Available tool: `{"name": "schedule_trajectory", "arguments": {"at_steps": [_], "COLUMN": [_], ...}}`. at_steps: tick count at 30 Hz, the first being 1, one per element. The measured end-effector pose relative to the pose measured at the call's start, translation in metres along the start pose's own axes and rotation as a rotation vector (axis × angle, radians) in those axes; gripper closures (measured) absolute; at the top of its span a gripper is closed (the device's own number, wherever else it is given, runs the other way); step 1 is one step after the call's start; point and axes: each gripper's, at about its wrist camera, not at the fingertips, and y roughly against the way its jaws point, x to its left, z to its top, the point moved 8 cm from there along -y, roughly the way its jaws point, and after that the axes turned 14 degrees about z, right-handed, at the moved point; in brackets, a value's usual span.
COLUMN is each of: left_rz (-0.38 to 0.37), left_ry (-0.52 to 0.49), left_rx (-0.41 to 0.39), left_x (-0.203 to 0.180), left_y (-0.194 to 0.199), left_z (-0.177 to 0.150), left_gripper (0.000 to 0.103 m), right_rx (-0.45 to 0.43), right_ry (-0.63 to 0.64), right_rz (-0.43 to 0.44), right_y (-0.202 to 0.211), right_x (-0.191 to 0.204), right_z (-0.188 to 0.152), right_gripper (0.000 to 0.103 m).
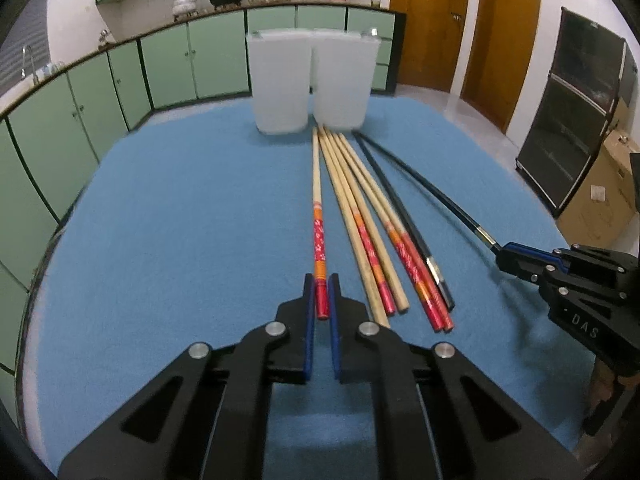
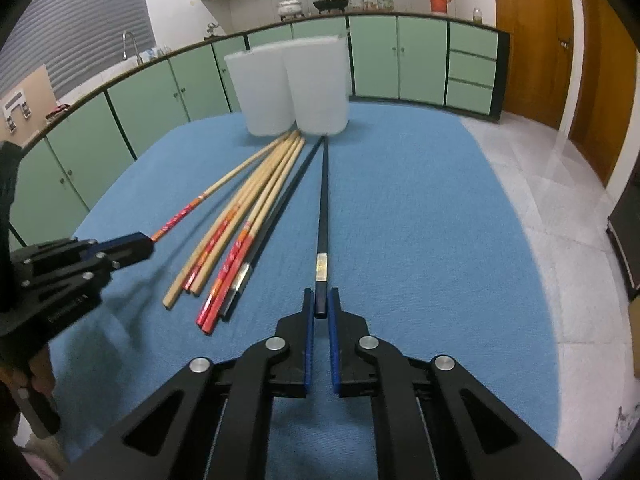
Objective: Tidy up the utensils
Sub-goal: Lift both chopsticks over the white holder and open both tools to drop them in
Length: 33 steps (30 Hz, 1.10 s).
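My left gripper (image 1: 321, 280) is shut on the red end of a wooden chopstick (image 1: 317, 208) whose tip points at two white containers (image 1: 280, 80). My right gripper (image 2: 321, 296) is shut on the butt of a black chopstick (image 2: 323, 208) that also points at the containers (image 2: 318, 84). Between them lie several loose wooden chopsticks (image 1: 360, 216) with red ends and one more black chopstick (image 1: 400, 208), fanned out on the blue cloth. In each view the other gripper shows at the side, the right gripper (image 1: 502, 254) and the left gripper (image 2: 146, 242), each clamped on its stick.
The blue cloth (image 1: 180, 220) covers a table with its edges near on the left and right. Green cabinets (image 1: 168, 64) run behind it. Wooden doors (image 1: 432, 20), a dark cabinet (image 1: 580, 112) and a cardboard box (image 1: 600, 200) stand to the right over a tiled floor (image 2: 560, 208).
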Motion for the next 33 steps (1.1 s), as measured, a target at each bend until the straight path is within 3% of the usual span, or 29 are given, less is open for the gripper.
{"name": "schedule_trajectory", "arguments": {"at_steps": [15, 25, 33], "left_rz": [0.029, 0.019, -0.009], "left_ry": [0.086, 0.110, 0.112], "left_rx": [-0.252, -0.330, -0.349], "left_x": [0.035, 0.034, 0.033], "left_y": [0.075, 0.089, 0.093], "left_z": [0.083, 0.132, 0.156], "left_gripper": [0.098, 0.098, 0.098], "right_rx": [-0.199, -0.279, -0.268], "right_ry": [0.058, 0.053, 0.099], "right_rz": [0.026, 0.089, 0.111], "right_y": [0.074, 0.100, 0.103], "right_x": [0.008, 0.003, 0.007], "right_z": [0.083, 0.143, 0.176], "right_gripper": [0.097, 0.097, 0.097]}}
